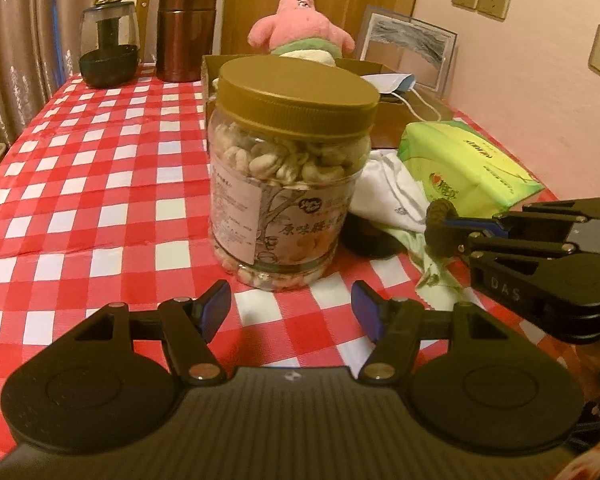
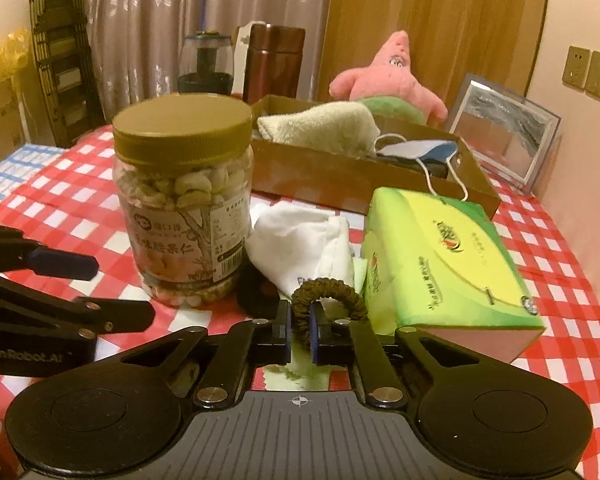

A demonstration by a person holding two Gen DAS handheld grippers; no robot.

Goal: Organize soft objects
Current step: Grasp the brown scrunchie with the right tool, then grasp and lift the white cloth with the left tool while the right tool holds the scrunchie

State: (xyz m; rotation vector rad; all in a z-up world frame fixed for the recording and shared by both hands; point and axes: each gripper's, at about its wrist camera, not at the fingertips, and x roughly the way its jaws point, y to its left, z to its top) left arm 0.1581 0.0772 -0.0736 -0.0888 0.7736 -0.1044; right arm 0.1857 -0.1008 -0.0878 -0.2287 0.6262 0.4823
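Observation:
My right gripper (image 2: pixel 301 330) is shut on a dark braided hair tie (image 2: pixel 332 294), held just above the checked cloth; the hair tie also shows in the left wrist view (image 1: pixel 440 220). My left gripper (image 1: pixel 290 308) is open and empty, in front of a nut jar (image 1: pixel 288 184). A white cloth (image 2: pixel 304 246) lies crumpled behind the hair tie. A green tissue pack (image 2: pixel 440 260) lies to its right. A brown cardboard tray (image 2: pixel 340 178) behind holds a cream towel (image 2: pixel 320 126) and a face mask (image 2: pixel 416 150). A pink starfish plush (image 2: pixel 388 76) stands at the back.
A dark round lid (image 2: pixel 256 288) lies by the jar (image 2: pixel 184 196). A brown canister (image 1: pixel 186 26) and a glass pot (image 1: pixel 108 48) stand at the far edge. A framed picture (image 2: pixel 504 136) leans on the right wall. Checked tablecloth (image 1: pixel 80 180) spreads left.

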